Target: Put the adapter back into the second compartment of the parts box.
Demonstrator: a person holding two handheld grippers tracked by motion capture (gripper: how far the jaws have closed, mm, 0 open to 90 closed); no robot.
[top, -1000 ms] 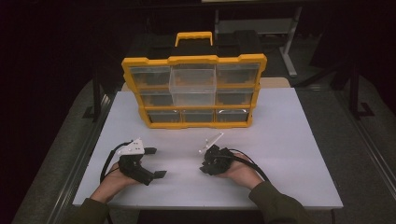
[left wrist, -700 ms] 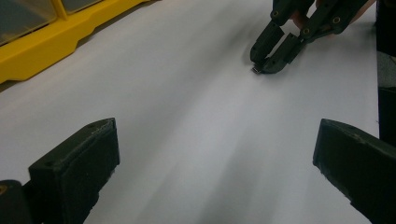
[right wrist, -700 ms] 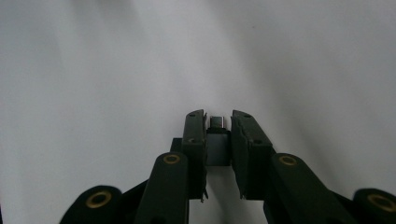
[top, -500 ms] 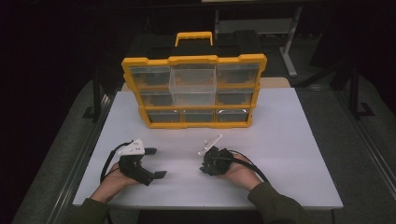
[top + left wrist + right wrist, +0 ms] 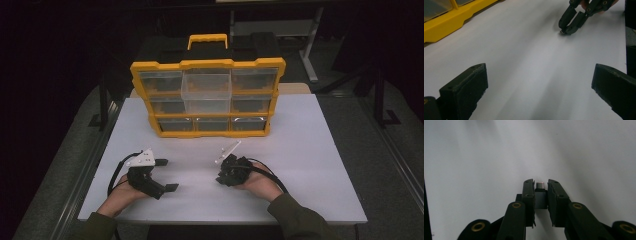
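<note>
My right gripper point(image 5: 541, 182) is shut on a small grey adapter point(image 5: 540, 200) with a metal plug tip, held just above the white table top point(image 5: 310, 150). In the high view the right gripper point(image 5: 220, 178) sits at the front centre, its jaws pointing left and down. The left gripper view shows the right gripper point(image 5: 565, 31) with its tip close to the table. My left gripper point(image 5: 168, 175) rests at the front left, open, nothing between its jaws. Its two black fingers point(image 5: 466, 87) stand wide apart over bare table.
A yellow organizer box point(image 5: 207, 65) with clear drawers and a handle stands at the back of the table. Its upper middle drawer point(image 5: 206, 86) sticks out toward me. The box's yellow base point(image 5: 446, 27) lies far left in the left gripper view. Dark floor surrounds the table.
</note>
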